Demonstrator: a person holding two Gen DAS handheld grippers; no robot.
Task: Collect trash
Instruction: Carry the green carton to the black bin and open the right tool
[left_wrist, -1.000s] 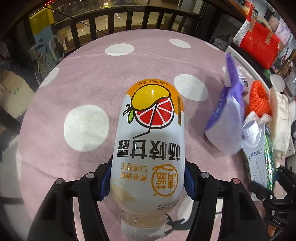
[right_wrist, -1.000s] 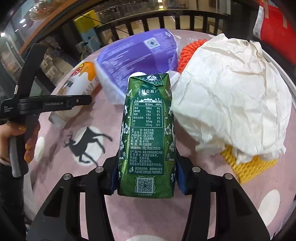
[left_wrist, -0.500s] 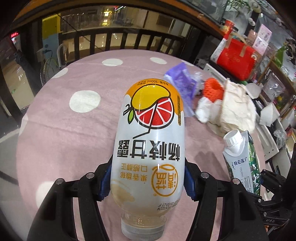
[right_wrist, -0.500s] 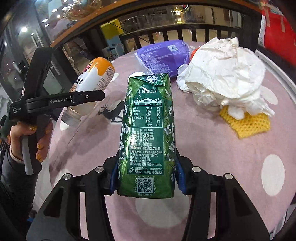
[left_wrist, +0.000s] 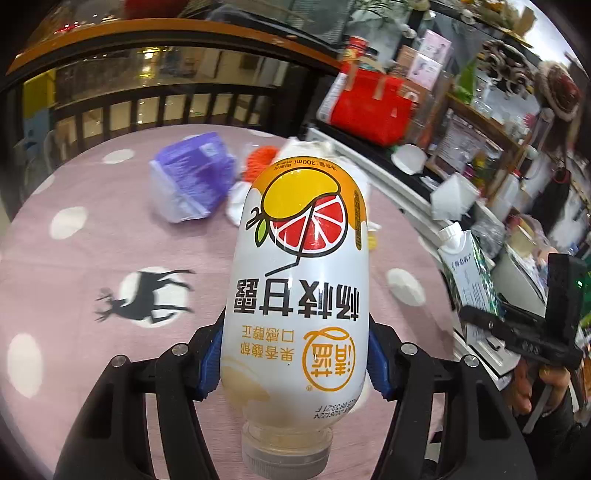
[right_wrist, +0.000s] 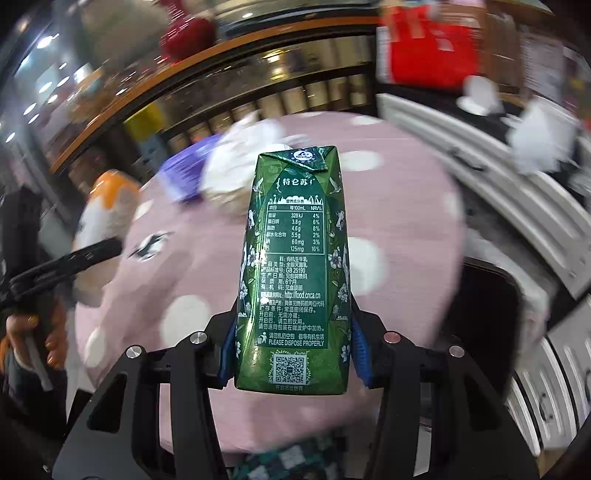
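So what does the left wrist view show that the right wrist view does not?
Only the left wrist view: the carton's white cap, the orange net, and the left hand-held gripper clamping the bottle. Only the right wrist view: the carton's nutrition label, a dark bin beside the table, and the right hand-held gripper clamping the carton. Both: pink dotted tablecloth, purple bag, red bag.

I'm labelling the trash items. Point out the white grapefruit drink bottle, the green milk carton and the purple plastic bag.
white grapefruit drink bottle (left_wrist: 295, 295), left wrist view, label middle
green milk carton (right_wrist: 293, 266), right wrist view, printed face
purple plastic bag (left_wrist: 190, 177), left wrist view, bag centre
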